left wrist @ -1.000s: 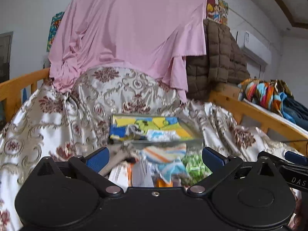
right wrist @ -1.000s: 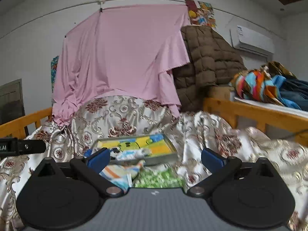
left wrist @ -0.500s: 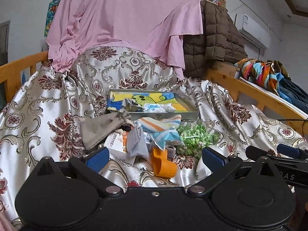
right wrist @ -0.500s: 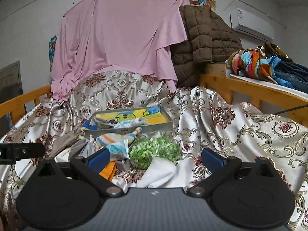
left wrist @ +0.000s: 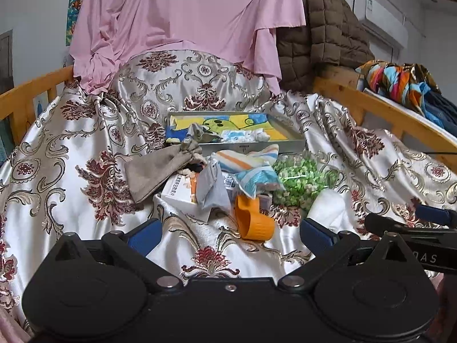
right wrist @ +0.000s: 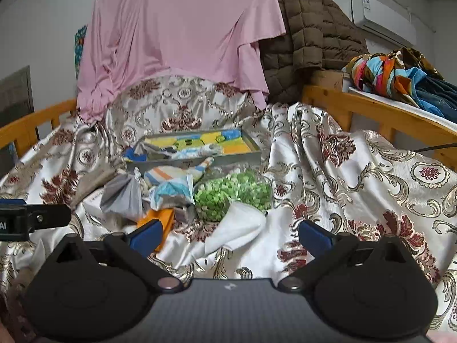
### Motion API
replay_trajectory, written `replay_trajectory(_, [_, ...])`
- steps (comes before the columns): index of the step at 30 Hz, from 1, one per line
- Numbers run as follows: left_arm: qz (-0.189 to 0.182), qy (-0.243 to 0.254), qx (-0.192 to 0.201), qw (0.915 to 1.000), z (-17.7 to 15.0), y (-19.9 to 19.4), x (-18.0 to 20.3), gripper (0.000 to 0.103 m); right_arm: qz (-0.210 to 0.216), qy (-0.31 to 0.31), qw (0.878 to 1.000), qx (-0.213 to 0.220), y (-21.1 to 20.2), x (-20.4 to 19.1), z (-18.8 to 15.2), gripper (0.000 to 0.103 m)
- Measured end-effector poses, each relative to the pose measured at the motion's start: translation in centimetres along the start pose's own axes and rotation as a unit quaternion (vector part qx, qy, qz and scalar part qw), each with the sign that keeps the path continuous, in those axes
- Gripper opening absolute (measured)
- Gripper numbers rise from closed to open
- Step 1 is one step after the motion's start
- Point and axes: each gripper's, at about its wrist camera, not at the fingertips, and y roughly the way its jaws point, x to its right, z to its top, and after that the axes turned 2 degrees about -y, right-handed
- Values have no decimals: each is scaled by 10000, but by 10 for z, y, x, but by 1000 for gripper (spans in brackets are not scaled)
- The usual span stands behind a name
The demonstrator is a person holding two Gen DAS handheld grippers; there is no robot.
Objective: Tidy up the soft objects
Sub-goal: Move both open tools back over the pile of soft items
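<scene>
A pile of small items lies on the patterned satin bedspread (left wrist: 71,148): a grey drawstring pouch (left wrist: 155,171), a striped cloth (left wrist: 248,161), a grey folded cloth (left wrist: 212,188), a green-and-white bag (left wrist: 302,177), a white cloth (right wrist: 237,227) and an orange plastic cup (left wrist: 254,223). Behind them sits a shallow grey tray (left wrist: 294,143) with a colourful liner and a few cloths inside. My left gripper (left wrist: 228,234) is open, hovering in front of the pile with nothing between its fingers. My right gripper (right wrist: 230,235) is open too, just short of the white cloth.
Wooden bed rails (left wrist: 380,114) run along both sides. A pink sheet (left wrist: 185,23) and a brown quilted jacket (left wrist: 322,28) hang at the back. Colourful clothes (right wrist: 391,71) lie on a shelf at the right. A white box (left wrist: 180,191) lies under the pile.
Both grippers have tilted downward and drawn nearer, so the pile now shows fully and larger. Both stay open and empty; nothing in the pile has moved.
</scene>
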Motion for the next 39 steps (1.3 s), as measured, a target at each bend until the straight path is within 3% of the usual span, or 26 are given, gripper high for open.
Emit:
replay_trajectory(12, [243,-98,-428,9987,-3,17,-3,102,-68,202,9993,-315,13,10,0,103])
replay_trajectory(18, [-154,31,-789,9968,-1,36,1,102,-125,284,9972,-684,26,14,4,103])
replay_trajectory(23, [-218,344,-905,9951,8,56,6,102,-20,862,9890,-1205,49,36,9,103])
replay_trajectory(27, [-353,505,-1097,9920,15,77,9,102,107,887,9868,-1349,63,40,11,103])
replay_trajectory(31, [-997,1142,-1428,9781,21,97,17,102,233,731,9848,-1556,82,38,18,103])
replay_trajectory(34, [-1352,1659,-1466,9658,27,110,23,102,502,980,9756,-1902,100,47,17,103])
replay_trajectory(39, [-1589,2855,-1234,9370,26,128,31,102,895,1178,9631,-2249,133,56,22,103])
